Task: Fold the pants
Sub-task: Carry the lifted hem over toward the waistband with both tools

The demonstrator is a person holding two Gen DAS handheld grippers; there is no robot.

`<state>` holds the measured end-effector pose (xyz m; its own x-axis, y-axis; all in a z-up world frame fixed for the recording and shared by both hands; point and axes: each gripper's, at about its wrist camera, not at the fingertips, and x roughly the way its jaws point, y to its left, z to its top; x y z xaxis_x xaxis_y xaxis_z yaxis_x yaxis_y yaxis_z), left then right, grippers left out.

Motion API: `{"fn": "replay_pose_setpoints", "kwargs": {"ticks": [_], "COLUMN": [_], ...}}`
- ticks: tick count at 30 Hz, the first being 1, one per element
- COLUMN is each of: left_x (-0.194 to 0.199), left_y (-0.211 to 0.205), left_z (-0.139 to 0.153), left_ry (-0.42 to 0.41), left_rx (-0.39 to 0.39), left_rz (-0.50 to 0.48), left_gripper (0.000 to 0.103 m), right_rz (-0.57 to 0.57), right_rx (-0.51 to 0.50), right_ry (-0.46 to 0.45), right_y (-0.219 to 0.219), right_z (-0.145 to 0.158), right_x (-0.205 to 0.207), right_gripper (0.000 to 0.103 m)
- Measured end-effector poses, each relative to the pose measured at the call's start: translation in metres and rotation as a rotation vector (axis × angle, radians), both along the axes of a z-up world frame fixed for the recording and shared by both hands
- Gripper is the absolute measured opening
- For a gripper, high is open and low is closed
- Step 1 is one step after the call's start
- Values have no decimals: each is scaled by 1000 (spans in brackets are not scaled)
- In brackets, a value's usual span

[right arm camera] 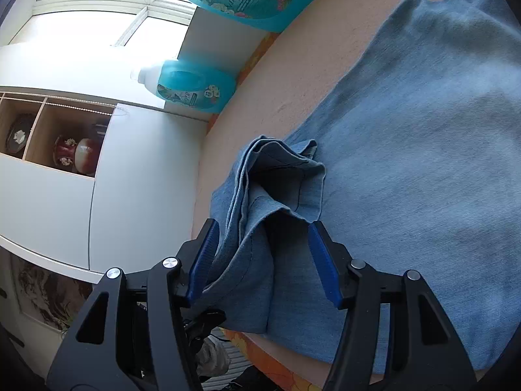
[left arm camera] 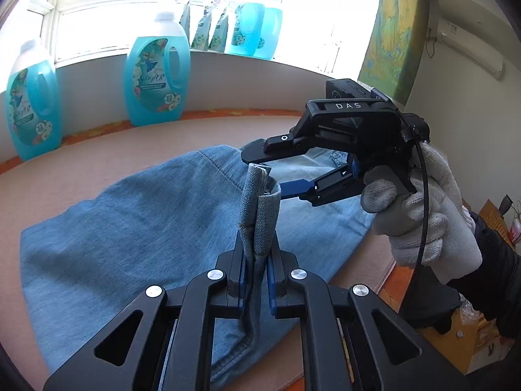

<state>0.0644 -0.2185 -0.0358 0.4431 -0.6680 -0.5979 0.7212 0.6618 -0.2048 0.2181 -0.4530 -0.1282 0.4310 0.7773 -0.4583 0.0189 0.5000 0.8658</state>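
Bunched hem of blue pants [right arm camera: 280,176] between the spread fingers of the right gripper [right arm camera: 263,247], on a pinkish table [right arm camera: 293,91].

The jeans [left arm camera: 136,215] are soft, matt blue denim with a visible weave and stitched hems. The left tool [left arm camera: 255,260] is matt black plastic with shiny metal rivets; the right tool [right arm camera: 263,254] carries ribbed blue pads. The glove [left arm camera: 433,215] is rough white knit. The detergent bottles [left arm camera: 156,78] are glossy turquoise plastic.

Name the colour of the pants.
Light blue denim pants, shown best in the right wrist view.
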Motion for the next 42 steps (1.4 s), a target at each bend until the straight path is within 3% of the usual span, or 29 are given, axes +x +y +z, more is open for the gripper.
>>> {"fn": "replay_pose_setpoints", "kwargs": {"ticks": [7,10,14,19,24,35,37,39,42], "left_x": [-26,-26,-8,0,-9,-19,-19,-19,-17], "left_y": [-13,-12,5,10,4,3,4,2,-5], "left_z": [0,2,9,15,11,12,12,12,12], "left_ry": [-39,-40,-9,-25,-36,-56,-53,-54,-54], "left_rx": [58,59,1,-32,-16,7,10,18,22], "left_rz": [-62,-57,-18,-12,-38,-63,-65,-70,-79], "left_gripper": [9,9,9,9,9,9,9,9,9], "right_rz": [22,-13,-25,-26,-46,-93,-122,-104,-59], "right_rx": [16,-106,-170,-2,103,65,-23,-96,-228], "right_ry": [64,60,44,108,117,154,111,58,-50], "right_y": [19,18,8,12,25,31,31,34,42], "right_z": [-2,9,28,19,9,-17,-10,0,28], "right_x": [39,32,1,-30,-27,20,25,31,33], "right_gripper": [61,61,61,62,66,65,49,18,12]}}
